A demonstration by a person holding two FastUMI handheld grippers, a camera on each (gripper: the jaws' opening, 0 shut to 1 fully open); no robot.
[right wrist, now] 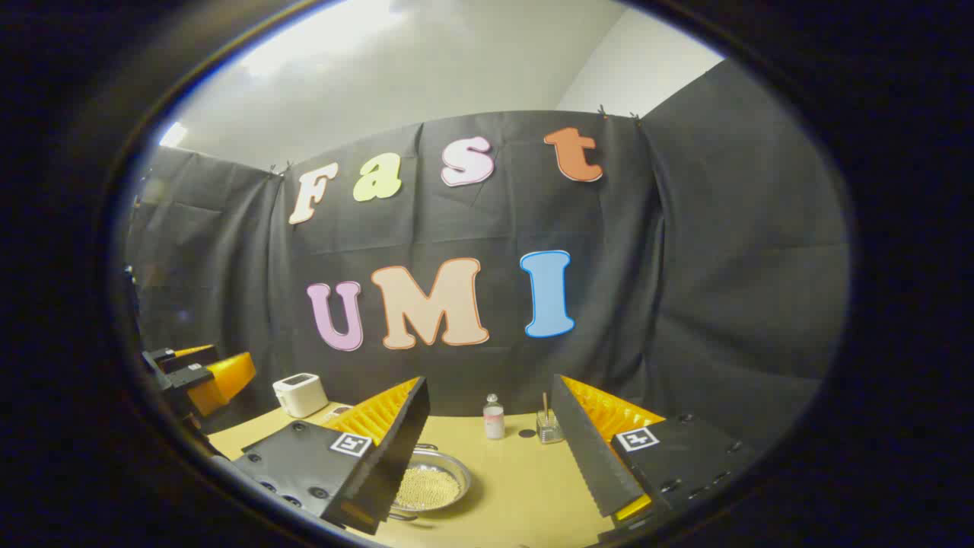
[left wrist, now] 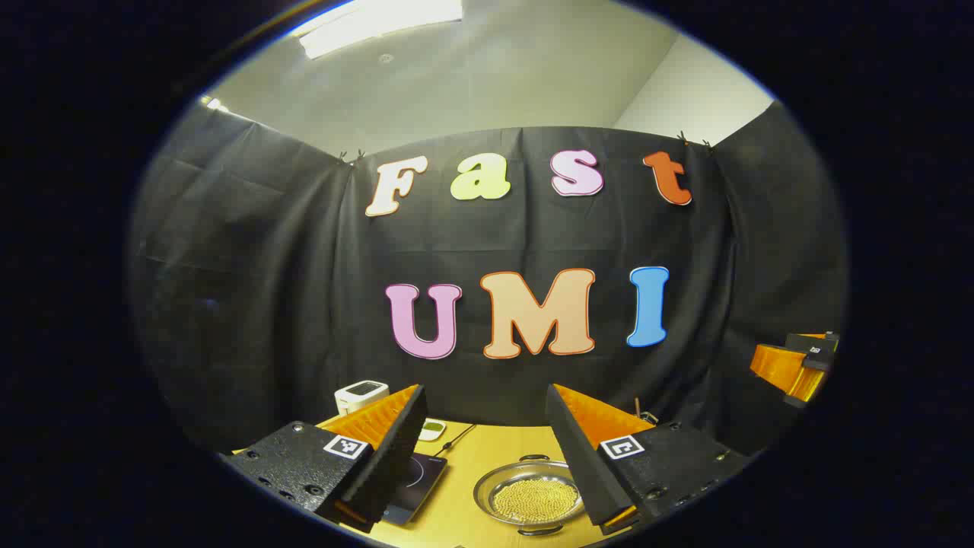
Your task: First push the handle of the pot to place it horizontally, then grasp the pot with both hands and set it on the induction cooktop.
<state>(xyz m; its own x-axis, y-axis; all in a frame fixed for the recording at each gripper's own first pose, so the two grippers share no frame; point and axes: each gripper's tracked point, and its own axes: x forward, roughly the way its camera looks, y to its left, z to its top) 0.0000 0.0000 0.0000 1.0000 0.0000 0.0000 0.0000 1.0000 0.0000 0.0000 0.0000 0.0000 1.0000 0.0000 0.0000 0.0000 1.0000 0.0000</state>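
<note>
A black cloth wall closes in a booth around a yellowish wooden table [left wrist: 472, 457], under a pale ceiling. On that table sits the pot [left wrist: 530, 495], a shallow metal pan holding small golden beads, with a loop handle [left wrist: 535, 457] at its far rim and another at its near rim. To the pot's left lies the dark induction cooktop [left wrist: 417, 476], just beside it, so the carry looks short. The left gripper [left wrist: 484, 457] hangs above both with its jaws spread wide and empty, likely poised for the handle push. The right gripper [right wrist: 487, 464] is likewise wide apart, gripping nothing, and sees the pot low between its fingers. Farther back stand a white appliance [right wrist: 300, 393], a small bottle [right wrist: 494, 417] and a glass holder with a stick [right wrist: 548, 426], well clear of the work.
</note>
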